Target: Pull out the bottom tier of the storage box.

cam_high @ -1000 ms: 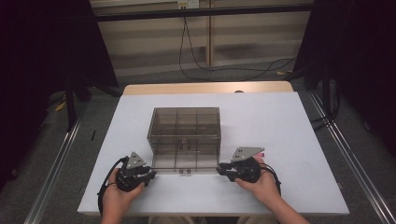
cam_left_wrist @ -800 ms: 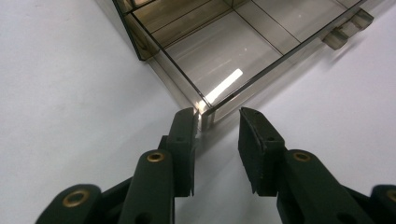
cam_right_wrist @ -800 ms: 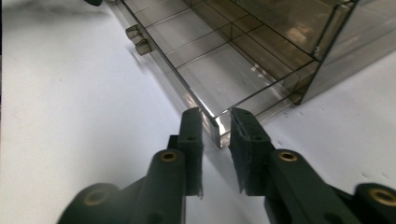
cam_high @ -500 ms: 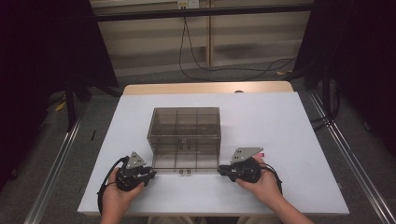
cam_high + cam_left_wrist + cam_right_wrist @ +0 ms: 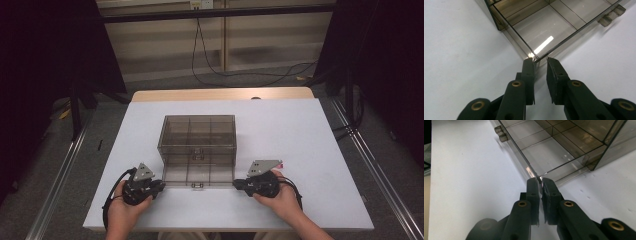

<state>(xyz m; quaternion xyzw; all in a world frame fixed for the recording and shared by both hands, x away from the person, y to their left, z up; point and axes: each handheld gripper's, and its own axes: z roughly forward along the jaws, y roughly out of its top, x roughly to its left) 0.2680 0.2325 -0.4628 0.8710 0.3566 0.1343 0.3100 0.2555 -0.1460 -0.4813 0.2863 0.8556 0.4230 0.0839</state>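
Both sets of jaws have narrowed since the earlier frames while the hands kept their places, each closing on a near corner of the smoky clear plastic organiser box [image 5: 199,142] at mid-table. Its lid [image 5: 199,173] lies folded open toward the person, flat on the white table [image 5: 310,140], with two small latches [image 5: 198,185] at its near edge. The left gripper [image 5: 161,184] has its jaws drawn close about the lid's left corner [image 5: 534,58], a slim gap showing beside the rim; whether the pads press yet cannot be told. The right gripper [image 5: 236,184] appears pinched on the lid's right corner [image 5: 539,178], jaws nearly together on the thin edge. The lid's long axis runs across the table between the two tongs, each hand equally near its own end, the box's divided compartments [image 5: 200,131] lying just beyond. Lifting and swinging the lid back over the box looks to be the step in hand. Open tabletop surrounds the box on all sides; the table's near edge sits close behind the hands.
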